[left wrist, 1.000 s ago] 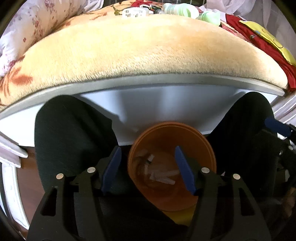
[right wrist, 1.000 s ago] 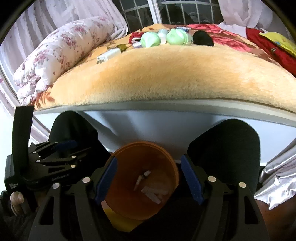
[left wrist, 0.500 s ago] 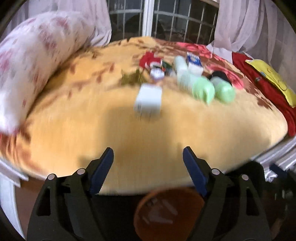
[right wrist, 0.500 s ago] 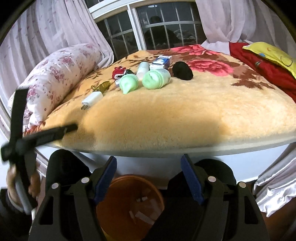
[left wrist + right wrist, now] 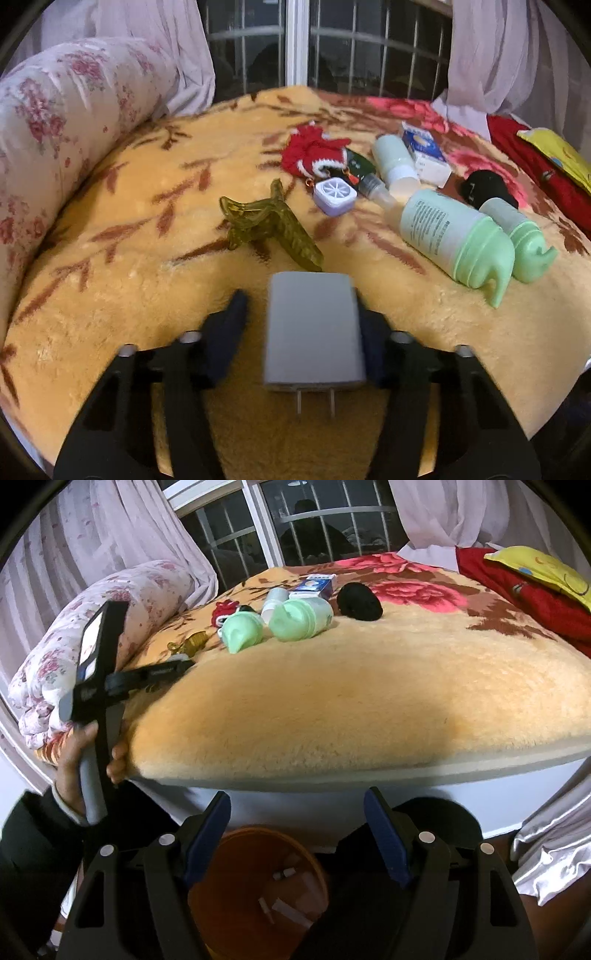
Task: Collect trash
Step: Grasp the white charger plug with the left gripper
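A white plug-in charger (image 5: 312, 332) lies on the yellow plush blanket (image 5: 110, 295), prongs toward the camera. My left gripper (image 5: 299, 306) straddles it and its jaws are closing; the right finger is against the charger's side, while a gap remains at the blurred left finger (image 5: 229, 325). An orange bin (image 5: 221, 897) with several white scraps inside stands on the floor below the bed's edge. Over it my right gripper (image 5: 297, 797) hangs open and empty. In the right wrist view a hand (image 5: 74, 753) holds the left gripper (image 5: 177, 666) out over the bed.
Beyond the charger lie a green hair claw (image 5: 273, 225), a small lavender case (image 5: 335, 195), a red knit item (image 5: 314, 151), two green-capped bottles (image 5: 454, 240), a pale bottle (image 5: 395, 162), a carton (image 5: 424, 151) and a black item (image 5: 484, 188). A rolled floral quilt (image 5: 55, 110) lines the left.
My left gripper swung from over the orange bin up onto the bed, opened wide, and now narrows around the charger. The right gripper rose slightly and stays open.
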Demonstrator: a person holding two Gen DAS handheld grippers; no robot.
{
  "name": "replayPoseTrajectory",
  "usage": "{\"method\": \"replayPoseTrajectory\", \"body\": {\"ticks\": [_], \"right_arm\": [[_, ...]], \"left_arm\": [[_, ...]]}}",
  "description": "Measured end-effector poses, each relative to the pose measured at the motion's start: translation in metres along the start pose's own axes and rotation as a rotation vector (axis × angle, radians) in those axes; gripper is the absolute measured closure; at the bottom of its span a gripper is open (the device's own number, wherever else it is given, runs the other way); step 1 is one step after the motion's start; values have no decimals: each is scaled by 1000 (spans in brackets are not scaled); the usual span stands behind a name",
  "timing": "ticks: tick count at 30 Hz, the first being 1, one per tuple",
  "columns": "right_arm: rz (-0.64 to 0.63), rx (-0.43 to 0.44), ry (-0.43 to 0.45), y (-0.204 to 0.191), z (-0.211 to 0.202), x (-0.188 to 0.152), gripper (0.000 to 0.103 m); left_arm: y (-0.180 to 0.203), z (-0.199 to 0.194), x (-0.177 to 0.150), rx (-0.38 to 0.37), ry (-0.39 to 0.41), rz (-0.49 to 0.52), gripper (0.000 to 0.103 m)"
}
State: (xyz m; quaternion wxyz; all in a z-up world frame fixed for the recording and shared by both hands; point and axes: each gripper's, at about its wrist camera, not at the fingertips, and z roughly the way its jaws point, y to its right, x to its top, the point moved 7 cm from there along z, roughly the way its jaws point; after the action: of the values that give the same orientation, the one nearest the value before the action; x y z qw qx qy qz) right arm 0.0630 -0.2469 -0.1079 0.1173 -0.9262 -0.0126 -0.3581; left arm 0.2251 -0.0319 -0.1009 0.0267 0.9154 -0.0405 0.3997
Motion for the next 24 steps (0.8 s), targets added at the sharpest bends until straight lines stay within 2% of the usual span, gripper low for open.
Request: {"method": "replayPoseTrajectory", "body": {"ticks": [1,4,9,15,19,20,22,24], "right_arm": [[1,-2,7,1,0,6,30],[5,-11,49,3,-1,36,30],[15,-63,113,-3,17,106,28],[152,-101,68,6,70,162,27],[238,-107,-25,12,109,172,28],[251,-111,-45,12,118,172,31],[237,-134,-98,9,138,165,45],[230,-145,-108,8,149,158,53]], "left_arm": [[-2,-4,-3,16,10,-2,64],[-6,-16,-8,21,25,-27,64],[-13,-26,-13,61,42,-49,64],[-10,-20,-14,112,48,-23,64],[-13,-17,-13,96,46,-46,64],[-13,-17,-13,96,48,-45,64],[-12,-17,-14,99,53,-41,64],[-11,-17,-14,104,57,-36,64]]}}
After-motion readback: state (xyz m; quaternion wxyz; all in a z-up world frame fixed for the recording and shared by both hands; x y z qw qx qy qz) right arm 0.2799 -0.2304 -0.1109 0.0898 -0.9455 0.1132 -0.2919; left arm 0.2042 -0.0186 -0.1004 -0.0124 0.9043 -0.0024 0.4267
